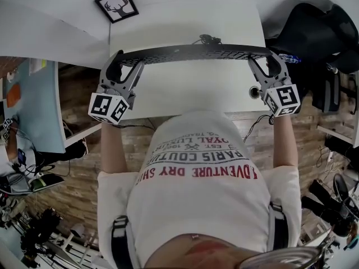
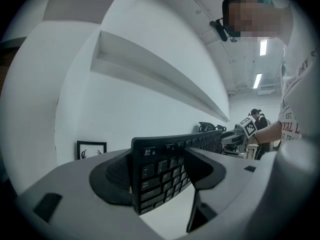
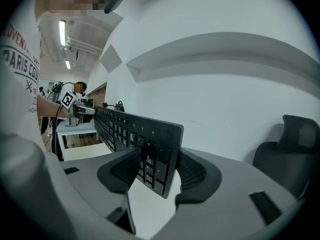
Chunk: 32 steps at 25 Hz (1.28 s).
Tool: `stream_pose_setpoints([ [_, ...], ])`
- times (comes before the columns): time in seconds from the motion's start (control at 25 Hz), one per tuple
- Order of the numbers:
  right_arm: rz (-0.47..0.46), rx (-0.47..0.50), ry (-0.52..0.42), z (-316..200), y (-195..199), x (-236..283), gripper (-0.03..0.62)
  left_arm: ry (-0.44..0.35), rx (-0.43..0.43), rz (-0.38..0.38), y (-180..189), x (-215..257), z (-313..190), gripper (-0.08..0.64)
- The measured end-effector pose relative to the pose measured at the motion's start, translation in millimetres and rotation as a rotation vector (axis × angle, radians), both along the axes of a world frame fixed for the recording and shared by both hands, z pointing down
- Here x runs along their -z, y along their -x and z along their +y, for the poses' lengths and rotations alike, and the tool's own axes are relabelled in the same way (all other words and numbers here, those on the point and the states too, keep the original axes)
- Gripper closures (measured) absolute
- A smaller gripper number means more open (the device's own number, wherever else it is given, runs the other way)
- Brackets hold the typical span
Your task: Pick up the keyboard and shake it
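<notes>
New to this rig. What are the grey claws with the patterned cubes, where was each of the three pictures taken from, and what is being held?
There is no robot here: a person holds a hand tool in each hand. The head view comes from a camera on the person's head, looking down. The other two views come from cameras riding on the left gripper and the right gripper, looking along their fingers. The patterned cubes are parts of the grippers. Each gripper's fingers are clamped on one end of a black computer keyboard, which is tipped on edge above the white desk. A black office chair stands to the right.
</notes>
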State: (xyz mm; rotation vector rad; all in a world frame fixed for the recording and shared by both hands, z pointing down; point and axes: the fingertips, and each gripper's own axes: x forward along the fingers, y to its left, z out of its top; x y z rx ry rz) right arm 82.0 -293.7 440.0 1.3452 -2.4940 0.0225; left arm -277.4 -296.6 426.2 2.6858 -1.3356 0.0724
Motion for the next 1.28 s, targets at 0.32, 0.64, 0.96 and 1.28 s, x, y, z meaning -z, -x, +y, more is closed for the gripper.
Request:
stream_pose_setpoints([
  [0.32, 0.006, 0.007, 0.04, 18, 8, -20, 0.357, 0.037, 0.012, -0.005, 8, -18, 20, 0.256],
  [0.64, 0.011, 0.005, 0.048, 19, 9, -18, 0.359, 0.027, 0.013, -0.005, 9, -16, 22, 0.256],
  [0.96, 0.02, 0.0, 0.053, 19, 8, -20, 0.359, 0.026, 0.012, -0.004, 8, -18, 21, 0.256],
  [1.28, 0.02, -0.009, 0.052, 20, 8, -19, 0.359, 0.016, 0.011, -0.008, 7, -14, 21, 0.256],
])
